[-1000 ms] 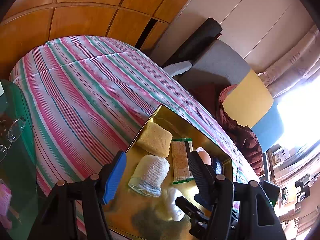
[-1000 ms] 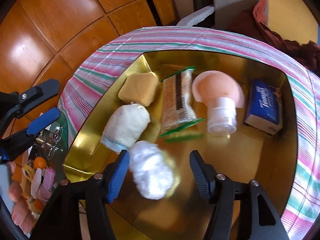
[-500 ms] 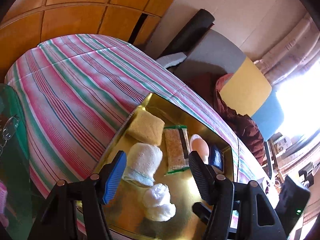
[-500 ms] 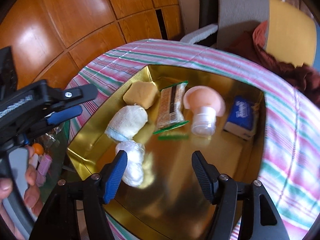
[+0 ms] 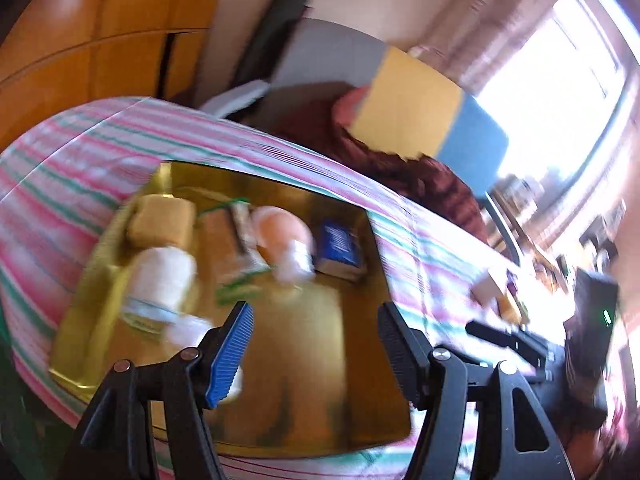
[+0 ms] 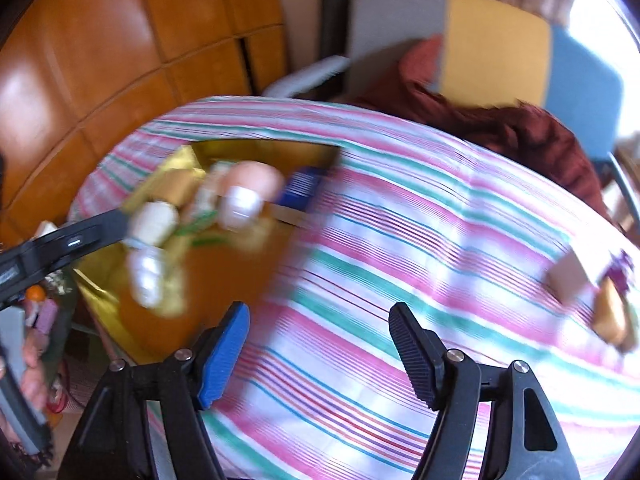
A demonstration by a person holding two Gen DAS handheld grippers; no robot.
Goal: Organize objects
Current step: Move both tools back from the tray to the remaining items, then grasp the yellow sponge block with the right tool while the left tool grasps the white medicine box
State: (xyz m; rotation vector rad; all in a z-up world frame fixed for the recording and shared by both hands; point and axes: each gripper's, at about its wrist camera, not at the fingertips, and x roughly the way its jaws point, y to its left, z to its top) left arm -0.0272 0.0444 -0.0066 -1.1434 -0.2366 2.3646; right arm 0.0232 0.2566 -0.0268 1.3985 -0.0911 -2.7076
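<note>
Left-wrist view — left gripper (image 5: pixel 314 344), jaws apart and empty, above shiny gold rectangular tray (image 5: pixel 360 420); right gripper (image 6: pixel 320 350) — jaws opening, empty, over pink-green striped tablecloth (image 6: pixel 400 220).

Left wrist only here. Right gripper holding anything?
Observer: No. The right gripper is empty, its jaws opening, over bare striped cloth to the right of the tray.
Operator: Anything past the tray's left edge?
Observer: Yes, an orange thing and a pink one, blurred, lower than the tray.
Operator: Any hand visible?
Observer: One hand at the lower left edge, on a grey grip.
</note>
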